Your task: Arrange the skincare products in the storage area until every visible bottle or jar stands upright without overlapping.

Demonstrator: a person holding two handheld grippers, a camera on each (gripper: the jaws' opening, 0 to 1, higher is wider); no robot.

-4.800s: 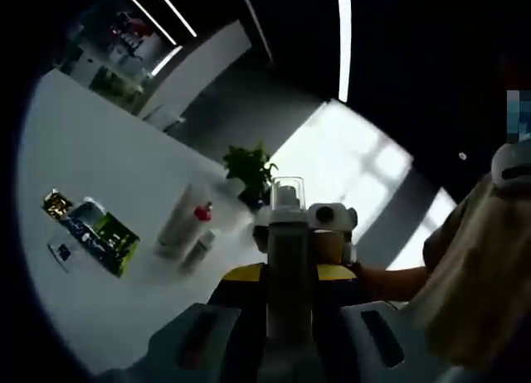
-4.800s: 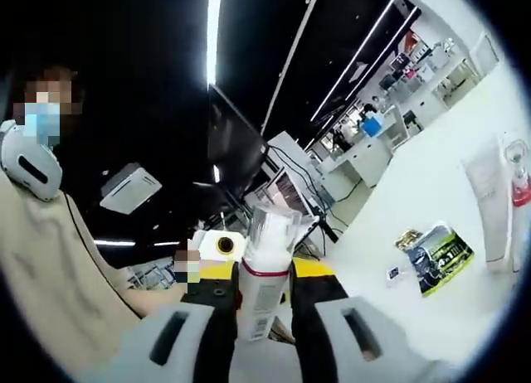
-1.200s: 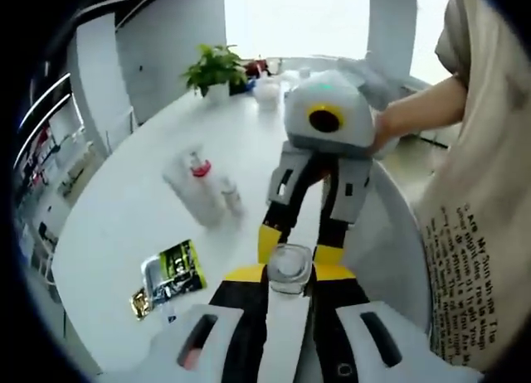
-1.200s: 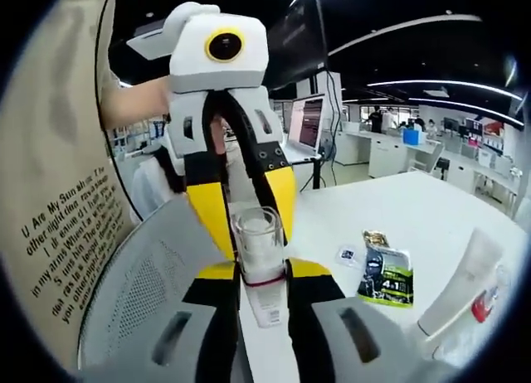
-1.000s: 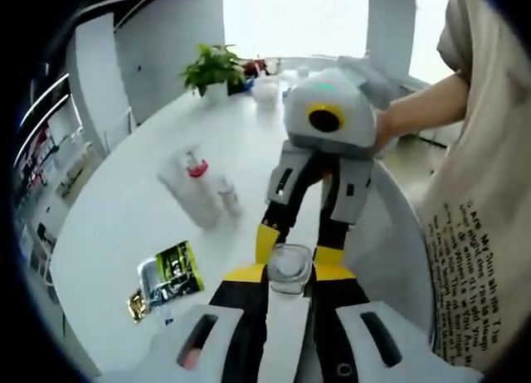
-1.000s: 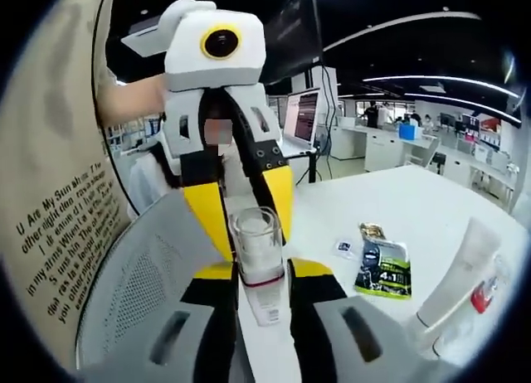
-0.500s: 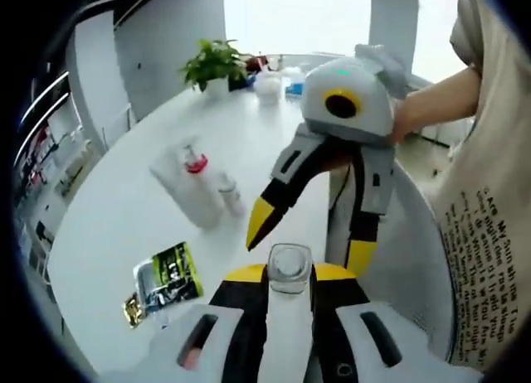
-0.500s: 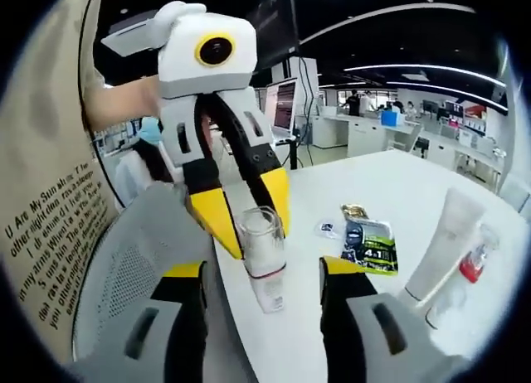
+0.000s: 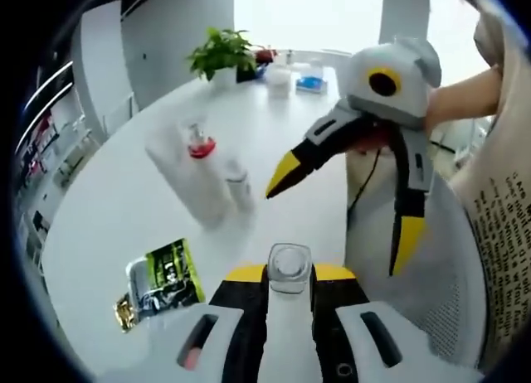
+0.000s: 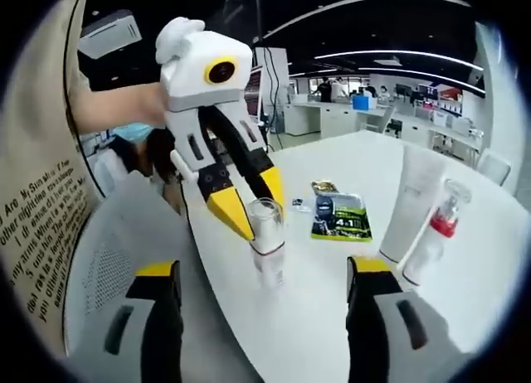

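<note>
The clear-capped bottle (image 10: 267, 238) stands upright, long axis vertical, near the round white worktop's (image 10: 332, 317) edge, held by the left tongs (image 10: 249, 207) closed around it. The right tongs (image 10: 265, 283) gape wide, empty, straddling it. Beyond stand a white tube (image 10: 411, 205) and red-pump bottle (image 10: 436, 225), beside a green sachet (image 10: 340, 217); bare worktop lies between.

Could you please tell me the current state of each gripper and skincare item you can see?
left gripper: shut on clear-capped bottle, which stands upright on the table.
right gripper: open, jaws wide apart.
white tube: standing upright.
red-collared pump bottle: upright beside the tube.
green sachet: lying flat.
</note>
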